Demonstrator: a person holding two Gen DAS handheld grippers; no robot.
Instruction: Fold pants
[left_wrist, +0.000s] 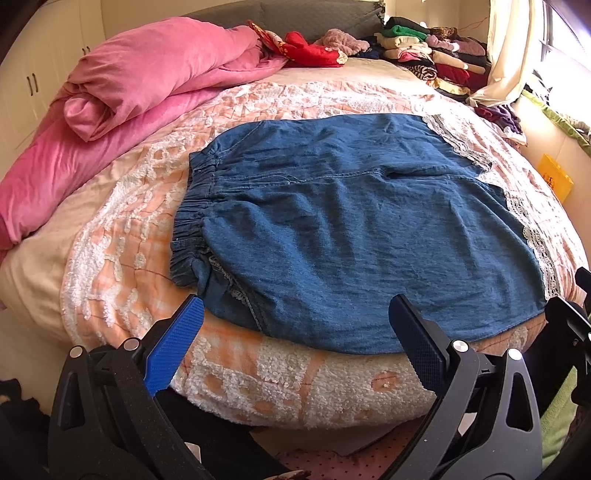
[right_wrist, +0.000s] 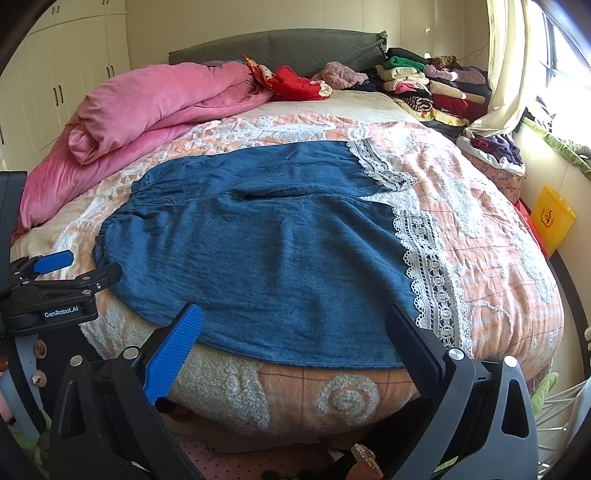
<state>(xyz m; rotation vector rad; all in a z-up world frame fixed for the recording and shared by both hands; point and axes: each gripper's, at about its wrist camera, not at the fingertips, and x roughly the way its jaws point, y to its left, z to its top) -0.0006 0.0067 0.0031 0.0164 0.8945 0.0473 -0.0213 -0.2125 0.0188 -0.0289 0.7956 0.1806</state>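
Bedroom: bed (left_wrist: 122, 236) under peach quilt with white tufting, rolled pink duvet (left_wrist: 122, 96) at left, stacked clothes (right_wrist: 424, 88) by headboard, sunlit curtain (right_wrist: 506, 66) at right. Blue denim pants (left_wrist: 351, 229) lie flat mid-bed, elastic waistband left, white lace hems right, near edge at bed front. Left gripper (left_wrist: 295, 343) spread wide, empty; right gripper (right_wrist: 295, 347) likewise, both just short of pants.

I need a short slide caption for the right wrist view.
Open right gripper facing denim pants with lace hems, spread flat on a bed.
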